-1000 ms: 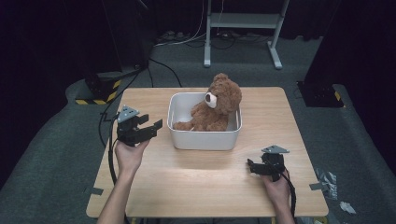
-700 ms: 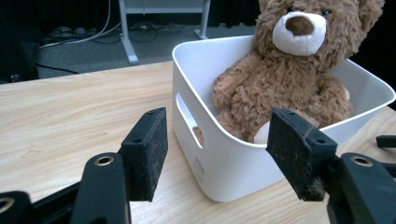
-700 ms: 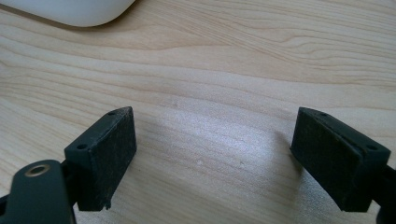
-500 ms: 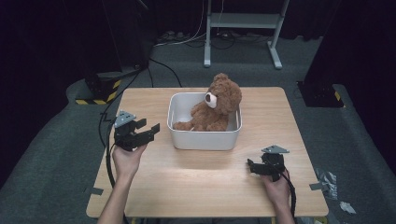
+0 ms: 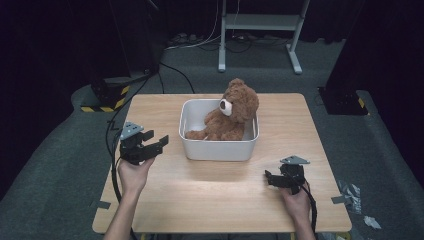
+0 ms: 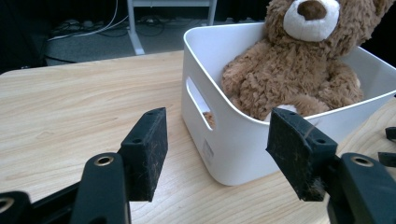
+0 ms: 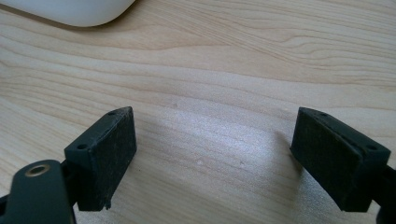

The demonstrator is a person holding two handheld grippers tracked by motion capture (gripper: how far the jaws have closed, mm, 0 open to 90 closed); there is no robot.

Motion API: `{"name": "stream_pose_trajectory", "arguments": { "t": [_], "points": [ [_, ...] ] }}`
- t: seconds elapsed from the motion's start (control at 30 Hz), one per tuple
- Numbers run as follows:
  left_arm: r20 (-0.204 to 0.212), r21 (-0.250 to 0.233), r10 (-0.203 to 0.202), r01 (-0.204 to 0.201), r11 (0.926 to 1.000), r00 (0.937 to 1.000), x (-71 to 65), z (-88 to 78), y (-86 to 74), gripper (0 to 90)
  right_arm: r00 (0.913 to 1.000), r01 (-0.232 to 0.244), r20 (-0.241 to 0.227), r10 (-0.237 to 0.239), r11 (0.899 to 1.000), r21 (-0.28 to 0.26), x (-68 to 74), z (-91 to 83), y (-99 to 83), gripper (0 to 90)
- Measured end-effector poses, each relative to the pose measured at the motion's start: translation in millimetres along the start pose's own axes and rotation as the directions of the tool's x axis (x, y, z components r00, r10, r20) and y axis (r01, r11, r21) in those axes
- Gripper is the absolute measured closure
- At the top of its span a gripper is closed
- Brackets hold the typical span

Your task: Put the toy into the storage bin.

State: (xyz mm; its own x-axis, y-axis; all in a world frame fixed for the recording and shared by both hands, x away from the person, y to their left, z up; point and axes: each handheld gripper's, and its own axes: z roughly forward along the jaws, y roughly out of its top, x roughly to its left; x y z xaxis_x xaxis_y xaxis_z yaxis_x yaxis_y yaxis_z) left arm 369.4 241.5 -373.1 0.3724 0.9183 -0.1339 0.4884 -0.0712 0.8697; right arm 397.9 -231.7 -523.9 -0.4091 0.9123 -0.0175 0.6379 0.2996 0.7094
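A brown teddy bear [image 5: 235, 112] sits upright in a white plastic bin [image 5: 217, 150] at the middle of the wooden table [image 5: 200, 200]. My left gripper [image 5: 156, 138] hovers just left of the bin, open, with nothing between its pads. In the left gripper view the bear [image 6: 299, 70] leans against the bin's far wall, and the bin [image 6: 233, 149] with its handle slot stands just beyond the left gripper [image 6: 215, 135]. My right gripper [image 5: 268, 180] rests low at the front right, open and empty. The right gripper [image 7: 215, 126] faces bare wood, with a corner of the bin [image 7: 79, 11] at the top.
Black cables [image 5: 112, 130] trail off the table's left edge to the floor. A metal stand [image 5: 260, 30] rises behind the table. Yellow-black striped tape [image 5: 107, 102] marks the floor at the back left. Bare wood lies in front of the bin.
My left gripper has drifted slightly toward the table's near edge, away from the bin. The right gripper, the bear and the bin have stayed put.
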Motion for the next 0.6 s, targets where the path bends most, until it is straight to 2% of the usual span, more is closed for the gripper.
{"name": "stream_pose_trajectory", "arguments": {
  "t": [0.4, 0.6],
  "points": [
    [0.002, 0.014, -0.016, 0.016, 0.9998, 0.9999, 4.0, 0.5, -9.7, 37.9, 1.0000, 0.000, 0.000, 0.000, 1.000, 0.000, 0.1, 0.0, 0.0, 13.7],
    [0.010, 0.017, -0.036, 0.036, 0.9992, 0.9993, 6.1, -0.2, -13.4, 37.9, 1.0000, 0.000, 0.000, 0.000, 1.000, 0.000, 0.0, 0.0, 0.0, 13.6]
  ]
}}
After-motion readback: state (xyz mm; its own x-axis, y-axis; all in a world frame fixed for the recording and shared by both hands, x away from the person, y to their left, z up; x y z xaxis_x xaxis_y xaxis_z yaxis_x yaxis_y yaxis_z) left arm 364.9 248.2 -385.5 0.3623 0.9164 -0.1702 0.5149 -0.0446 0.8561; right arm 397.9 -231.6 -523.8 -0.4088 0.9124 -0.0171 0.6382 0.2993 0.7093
